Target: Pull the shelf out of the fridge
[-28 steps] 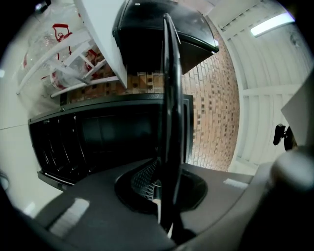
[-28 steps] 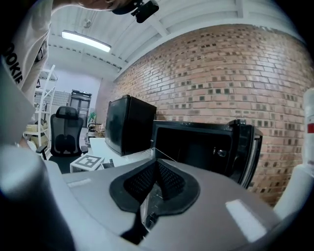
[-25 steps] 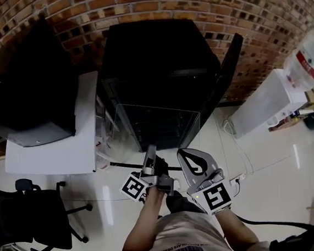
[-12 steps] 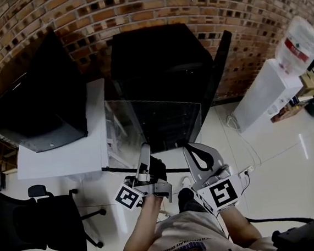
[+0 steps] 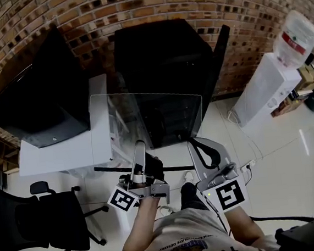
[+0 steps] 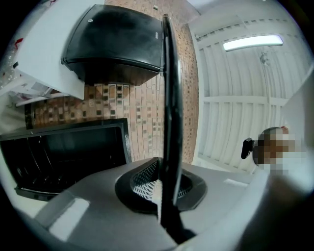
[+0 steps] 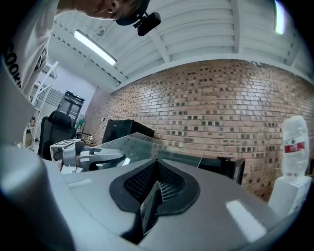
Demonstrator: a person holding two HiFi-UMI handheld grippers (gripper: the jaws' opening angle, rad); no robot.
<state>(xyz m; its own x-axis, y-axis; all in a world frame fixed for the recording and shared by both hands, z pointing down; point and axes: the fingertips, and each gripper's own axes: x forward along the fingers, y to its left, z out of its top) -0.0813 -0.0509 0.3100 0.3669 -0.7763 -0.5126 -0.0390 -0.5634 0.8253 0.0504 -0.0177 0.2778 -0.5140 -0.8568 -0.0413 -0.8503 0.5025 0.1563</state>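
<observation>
Pulling straight back toward the body, both ends moving together, looks like the way to finish this step. Any twist could bind the back edge in the fridge or load one corner of the glass. Best to hold the pane level and squeeze no harder than needed, since glass is slick and a hard pinch at the rim may chip it. That is my judgement only.

Nearest, the left gripper (image 5: 138,147) is clamped on the near edge of the shelf (image 5: 156,119), left of middle. Its own view shows the pads closed tight on the rim, which appears edge-on as a dark bar. The right gripper (image 5: 194,142) is pinched shut on the same near edge, toward the right corner. Its view shows the pane running away from the pads.

The shelf is a thin, clear glass rectangle with a faint greenish rim and nothing on it. It is held in the air, roughly flat, in front of the fridge (image 5: 161,50), and most of it is out. Its far edge overlaps the fridge front in the head view, so I can't tell whether it is free of the opening. Its left corner lies over the right edge of the white table (image 5: 60,156) in that view, though I can't tell if it touches the table or is held above it.

The fridge is black and stands against the brick wall (image 5: 150,1), with its door (image 5: 220,61) swung open at the right. A black box (image 5: 33,101) fills the table's far side. A water dispenser (image 5: 264,87) stands far right.
</observation>
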